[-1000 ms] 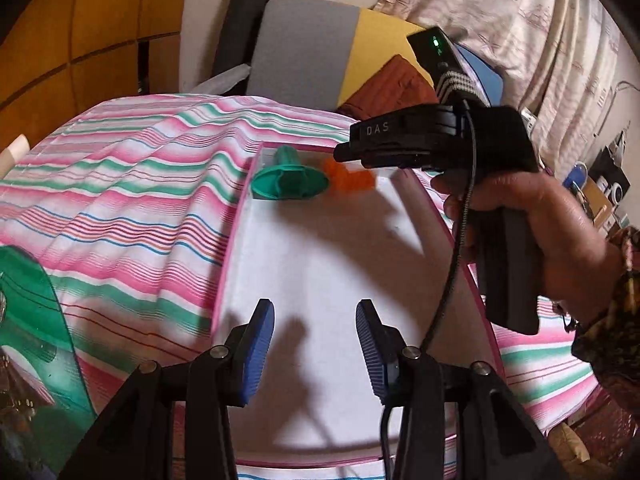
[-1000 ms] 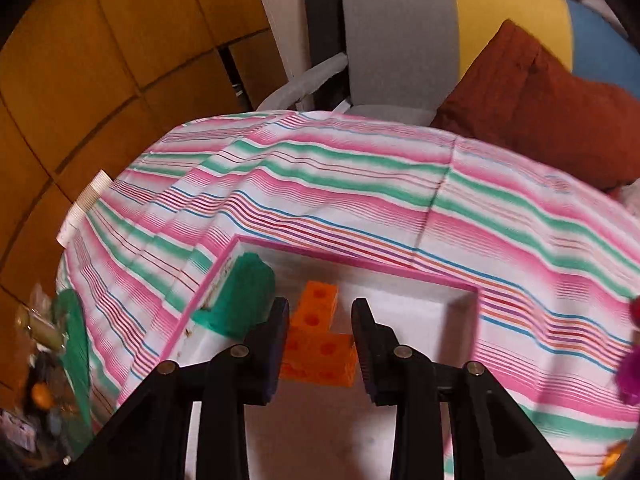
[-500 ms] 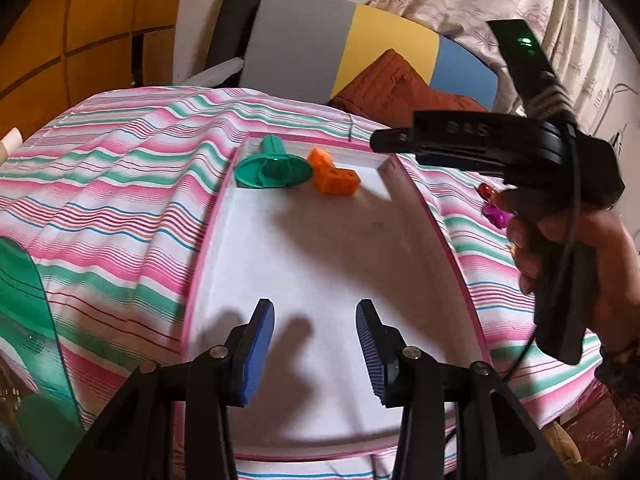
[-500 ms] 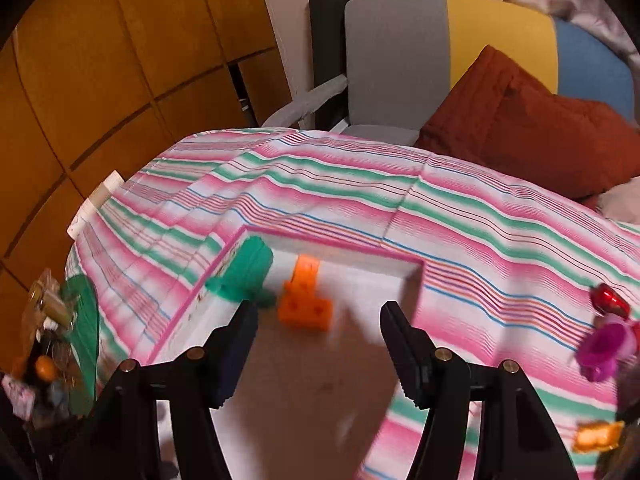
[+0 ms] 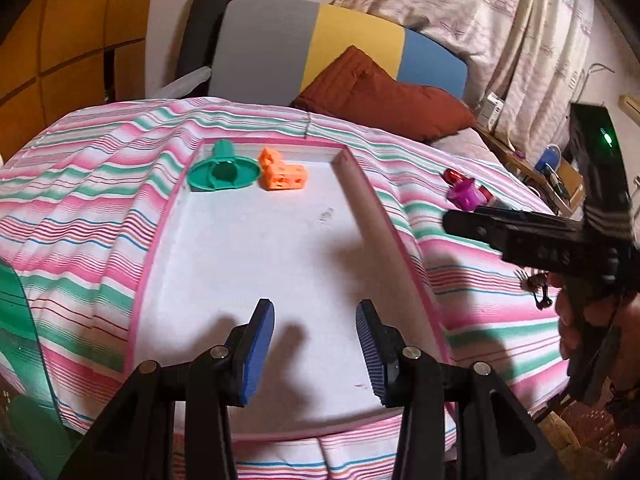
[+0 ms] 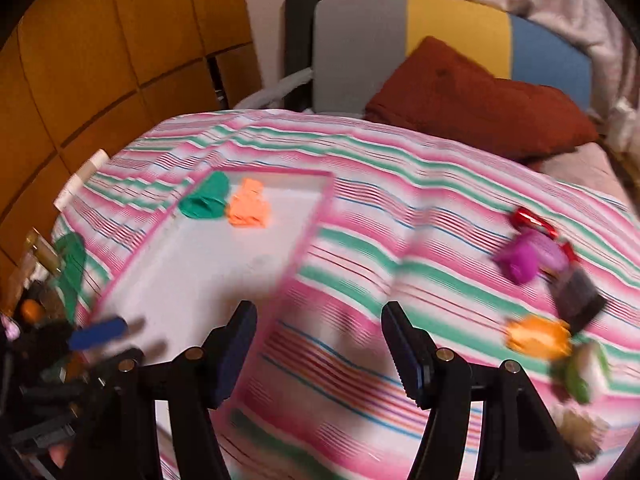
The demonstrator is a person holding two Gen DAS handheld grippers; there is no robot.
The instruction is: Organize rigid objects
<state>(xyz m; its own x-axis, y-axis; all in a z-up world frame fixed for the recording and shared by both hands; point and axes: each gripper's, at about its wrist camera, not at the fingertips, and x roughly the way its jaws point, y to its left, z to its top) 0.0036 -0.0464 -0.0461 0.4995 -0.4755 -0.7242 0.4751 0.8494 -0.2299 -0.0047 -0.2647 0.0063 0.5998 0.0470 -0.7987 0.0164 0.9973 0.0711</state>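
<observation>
Striped pink, green and white cloth (image 5: 88, 208) covers the whole surface, its far edge near a rust-red cushion (image 5: 384, 96). On the cloth lies a white tray with a pink rim (image 5: 158, 240), long side running from near edge to far edge. In the tray's far left corner rests a green funnel-shaped piece (image 5: 222, 172), with an orange block (image 5: 282, 174) just beside it on the right. The left gripper (image 5: 314, 346) hangs over the tray's near end, its blue pads spread with nothing between them. The right gripper (image 6: 320, 346) sits above the tray's right rim and the cloth; its jaws have just been opening and stand apart, empty. Toward the cloth's right edge lie a magenta piece (image 6: 518, 260), a red one (image 6: 532, 220), a dark block (image 6: 580, 300) and an orange toy (image 6: 538, 338), all blurred.
</observation>
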